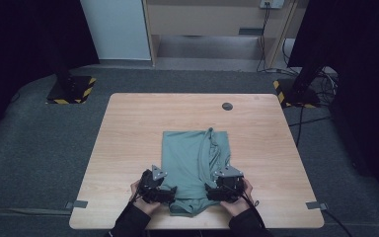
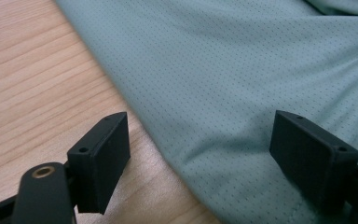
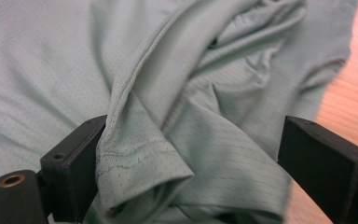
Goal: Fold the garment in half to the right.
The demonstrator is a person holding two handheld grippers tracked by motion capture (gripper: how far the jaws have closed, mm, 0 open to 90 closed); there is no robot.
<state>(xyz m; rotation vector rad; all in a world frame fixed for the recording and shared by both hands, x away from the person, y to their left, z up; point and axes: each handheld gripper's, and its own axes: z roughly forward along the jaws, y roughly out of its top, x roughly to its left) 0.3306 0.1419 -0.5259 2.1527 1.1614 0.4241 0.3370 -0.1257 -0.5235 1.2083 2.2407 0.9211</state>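
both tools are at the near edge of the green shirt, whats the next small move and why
Probably close both tools on the near edge. The left tool is open, its jaws straddling the flat edge of the green shirt over the table. The right tool is open around the bunched hem fold. Neither grips cloth yet, so lifting now would likely leave the shirt behind.

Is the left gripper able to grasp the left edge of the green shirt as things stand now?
Probably yes. The left gripper is open and its jaws straddle the edge of the green shirt, which lies flat on the table, with nothing between them.
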